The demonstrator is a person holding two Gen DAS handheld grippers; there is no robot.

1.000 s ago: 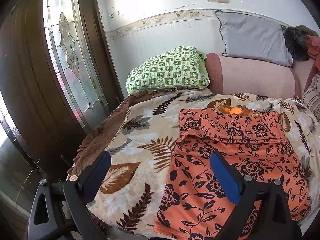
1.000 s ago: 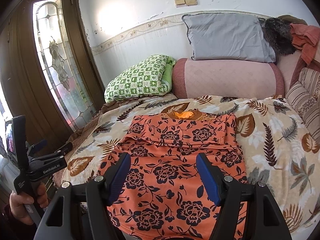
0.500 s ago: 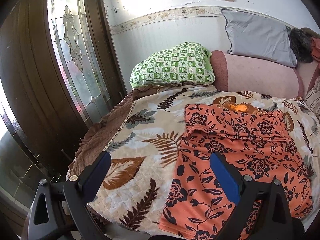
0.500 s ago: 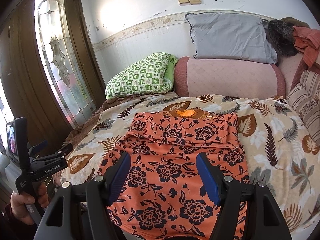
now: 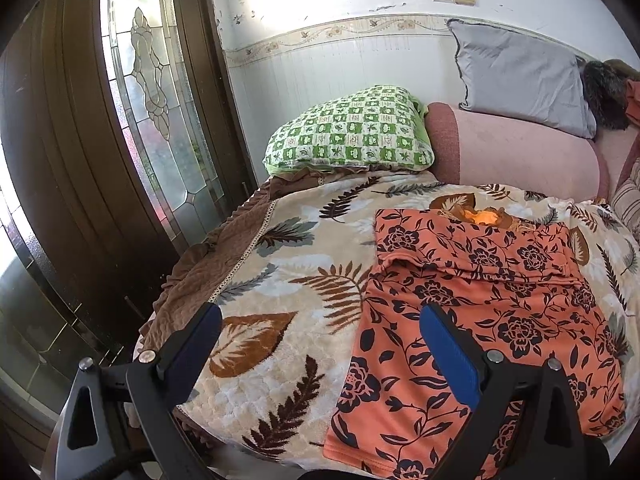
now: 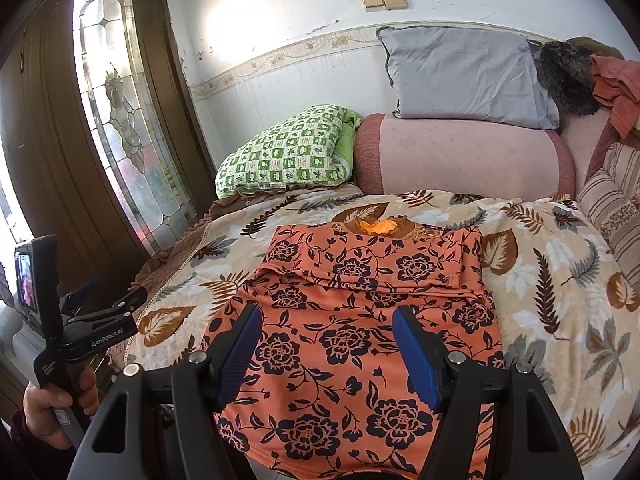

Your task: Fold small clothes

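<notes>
Orange floral top flat on leaf blanket, both grippers spread above its near edge
Top lies w/ sleeves folded in across the chest, collar toward the pink bolster, hem at the bed's front edge. Right gripper wide apart over the top's lower half, nothing pinched. Left gripper wide apart too, straddling the top's left edge, holding nothing; green checked pillow at the far left corner

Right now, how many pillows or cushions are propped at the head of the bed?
2 clear ones: a green checkered pillow at the left by the door, and a grey pillow leaning on the wall atop the pink bolster. The heap at far right may hide more.
</notes>
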